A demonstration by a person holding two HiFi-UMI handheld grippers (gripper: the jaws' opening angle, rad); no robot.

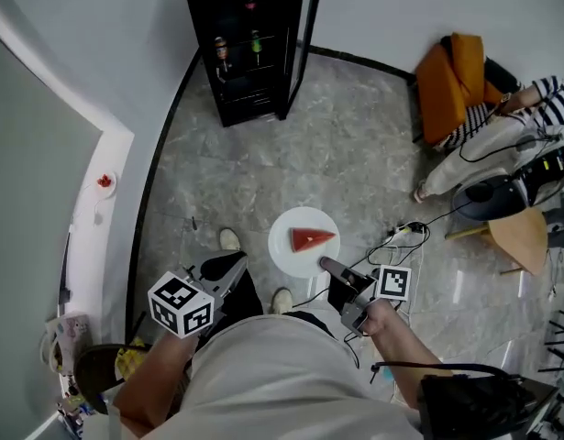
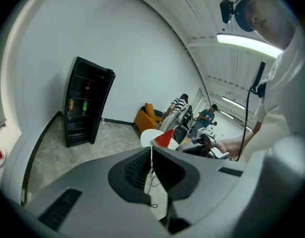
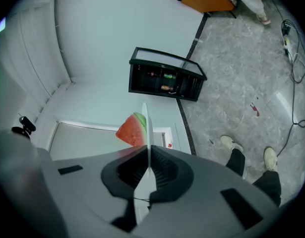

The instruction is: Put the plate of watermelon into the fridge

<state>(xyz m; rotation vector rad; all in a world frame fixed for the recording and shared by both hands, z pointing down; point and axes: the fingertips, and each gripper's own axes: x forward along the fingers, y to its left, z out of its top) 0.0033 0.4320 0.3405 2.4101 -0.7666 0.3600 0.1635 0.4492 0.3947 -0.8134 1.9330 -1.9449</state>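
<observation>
Head view, nearest the body: the left tool (image 1: 234,264) hangs with its jaws pressed together on nothing. Beside it, the right tool (image 1: 326,266) is clamped on the rim of the round white plate (image 1: 286,250), which is held above the grey marbled floor (image 1: 355,154). A red watermelon wedge (image 1: 312,239) lies on the plate. Farther off, the tall black glass-fronted fridge (image 1: 249,49) stands against the white wall (image 1: 401,7), well apart from the plate.

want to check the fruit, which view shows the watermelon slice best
The head view: it looks down on the whole watermelon slice, flat on the white plate. The left gripper view shows only its red tip. The right gripper view shows it side-on, against the edge-on plate.
</observation>
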